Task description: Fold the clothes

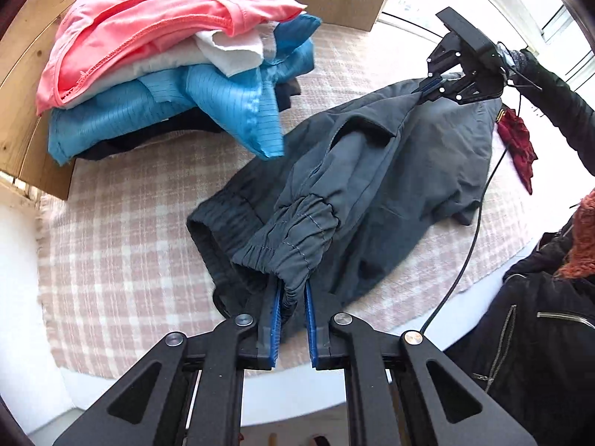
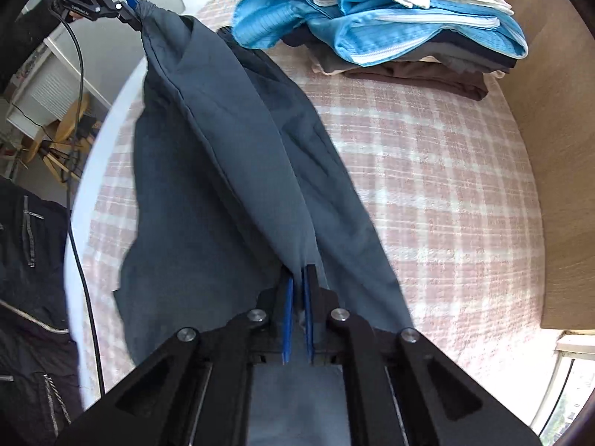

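A dark grey garment (image 1: pixel 372 171) with an elastic waistband hangs stretched between both grippers above the checked blanket (image 1: pixel 130 241). In the left wrist view my left gripper (image 1: pixel 292 290) is shut on the gathered waistband, and the right gripper (image 1: pixel 427 89) pinches the far corner of the cloth. Seen from the right wrist, my right gripper (image 2: pixel 299 275) is shut on a fold of the grey garment (image 2: pixel 208 148). The left gripper (image 2: pixel 135 5) grips its far end at top left. The lower part of the garment still rests on the blanket (image 2: pixel 427 167).
A pile of folded clothes (image 1: pixel 167 74), pink on top and blue below, sits at the back of the blanket, also the pile (image 2: pixel 390 18). Wooden boards (image 2: pixel 557 148) wall the far side. A person's black jacket (image 1: pixel 539 334), a red cloth (image 1: pixel 518 145) and a black cable (image 1: pixel 465 260) are at the table's edge.
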Motion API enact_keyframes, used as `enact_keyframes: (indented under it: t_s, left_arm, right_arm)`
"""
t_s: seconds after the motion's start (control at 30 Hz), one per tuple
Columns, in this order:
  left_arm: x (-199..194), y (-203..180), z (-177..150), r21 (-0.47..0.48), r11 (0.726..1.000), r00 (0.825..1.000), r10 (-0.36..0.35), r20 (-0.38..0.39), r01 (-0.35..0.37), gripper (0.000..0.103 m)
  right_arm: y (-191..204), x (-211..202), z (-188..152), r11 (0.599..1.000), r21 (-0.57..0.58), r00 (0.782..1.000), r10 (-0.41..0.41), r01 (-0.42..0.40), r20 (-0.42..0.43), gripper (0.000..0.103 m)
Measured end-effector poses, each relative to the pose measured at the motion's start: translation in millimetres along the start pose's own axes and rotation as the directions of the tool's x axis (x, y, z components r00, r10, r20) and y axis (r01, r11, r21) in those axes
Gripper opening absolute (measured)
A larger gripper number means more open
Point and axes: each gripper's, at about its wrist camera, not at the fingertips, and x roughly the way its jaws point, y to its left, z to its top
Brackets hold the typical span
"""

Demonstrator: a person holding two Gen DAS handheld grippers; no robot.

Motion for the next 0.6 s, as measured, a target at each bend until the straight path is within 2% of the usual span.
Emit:
enact_keyframes:
  t_s: [0.1, 0.13, 0.17, 0.2, 0.27, 0.3, 0.33, 0.37, 0.4, 0.5, 0.53, 0.6]
  left_arm:
    - [-12.4, -12.8, -7.5, -0.016, 0.999, 0.999, -0.031, -0.015, 0.031, 0.01]
    - [-4.1, -9.4, -4.2, -0.024, 0.999, 0.999, -0.04, -0.032, 0.039, 0.011]
    - [5.4, -5.3, -0.5, -0.033, 0.998, 0.998, -0.048, -0.05, 0.047, 0.015]
    - [14.9, -1.2, 3.2, -0.042, 0.998, 0.996, -0.057, -0.067, 0.054, 0.017]
    - [42.0, 32.5, 15.6, -0.141, 0.989, 0.993, -0.066, -0.103, 0.051, 0.022]
    - [55.1, 52.4, 23.2, -0.198, 0.98, 0.993, -0.049, -0.111, 0.026, 0.025]
    - [68.2, 72.5, 31.0, -0.254, 0.967, 0.992, -0.03, -0.12, -0.002, 0.03]
    - [75.2, 86.7, 35.3, -0.304, 0.953, 0.992, -0.038, -0.124, -0.002, 0.04]
    - [81.5, 100.3, 39.3, -0.351, 0.936, 0.991, -0.049, -0.127, 0.001, 0.043]
    - [69.9, 104.8, 37.7, -0.35, 0.935, 0.995, -0.082, -0.065, 0.055, 0.048]
    - [64.7, 102.0, 34.3, -0.334, 0.941, 0.996, -0.07, -0.063, 0.045, 0.055]
    - [52.9, 93.0, 25.0, -0.298, 0.954, 0.997, -0.038, -0.062, 0.018, 0.056]
  right_arm:
    - [0.9, -10.6, -3.4, 0.994, 0.017, 0.994, 0.111, -0.112, 0.016, 0.005]
    - [-3.8, -6.8, -2.7, 0.991, 0.041, 0.992, 0.127, -0.128, 0.02, 0.005]
    - [-14.6, 2.1, -0.7, 0.987, 0.081, 0.99, 0.138, -0.139, 0.012, 0.005]
    - [-24.8, 13.3, 2.0, 0.984, 0.126, 0.992, 0.127, -0.125, -0.008, 0.005]
    - [-39.2, 34.4, 7.3, 0.977, 0.203, 0.995, 0.081, -0.069, -0.054, 0.006]
    - [-44.0, 38.3, 8.7, 0.973, 0.225, 0.996, 0.061, -0.044, -0.068, 0.006]
    - [-47.1, 37.7, 9.3, 0.972, 0.236, 0.996, 0.041, -0.022, -0.076, 0.008]
    - [-50.3, 37.1, 9.9, 0.969, 0.247, 0.996, 0.022, 0.0, -0.083, 0.01]
    - [-49.9, 32.0, 9.5, 0.969, 0.248, 0.997, 0.007, 0.013, -0.079, 0.017]
    - [-40.4, 7.4, 7.0, 0.973, 0.227, 0.999, -0.034, 0.042, -0.039, 0.035]
    - [-35.7, -0.4, 8.5, 0.974, 0.217, 0.998, -0.055, 0.058, -0.016, 0.04]
    - [-26.6, -14.4, 13.8, 0.974, 0.209, 0.995, -0.097, 0.088, 0.034, 0.042]
